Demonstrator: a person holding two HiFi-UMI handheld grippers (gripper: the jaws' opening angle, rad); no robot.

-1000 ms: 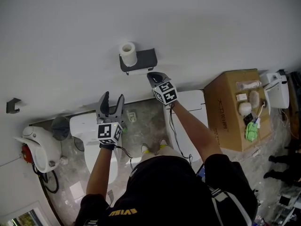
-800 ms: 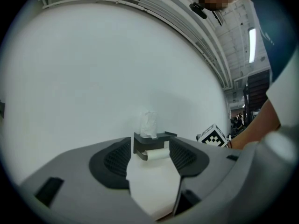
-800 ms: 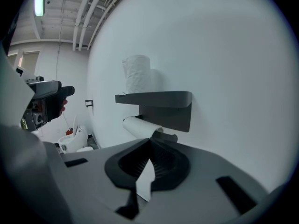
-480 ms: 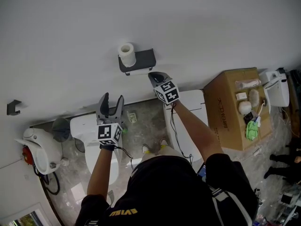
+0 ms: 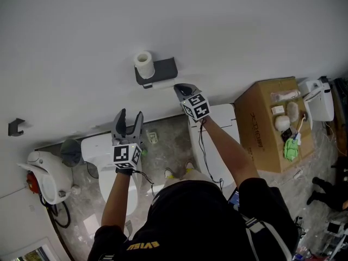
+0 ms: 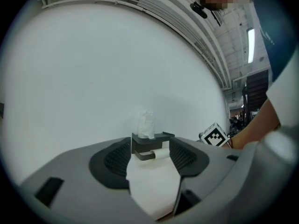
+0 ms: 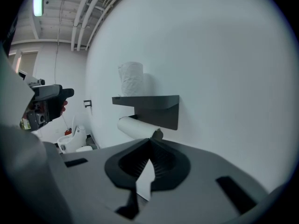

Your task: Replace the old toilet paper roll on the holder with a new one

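Left gripper [image 5: 130,115]: jaws are spread, nothing is held.
Right gripper [image 5: 182,87]: jaws are pressed together, tips just beside the old roll [image 7: 135,127].
Holder [image 5: 165,68]: old roll is hung beneath; new roll [image 5: 144,63] is stood upright on top.

Plain white wall [image 5: 174,20] fills upper half. Grey marbled floor [image 5: 168,145] below centre. White toilet [image 5: 95,145] at 8 o'clock. Cardboard box [image 5: 261,137] at 3 o'clock. Small dark wall hook [image 5: 15,126] at 9 o'clock.

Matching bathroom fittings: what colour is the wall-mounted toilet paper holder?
Dark grey. The holder shows best in the right gripper view.
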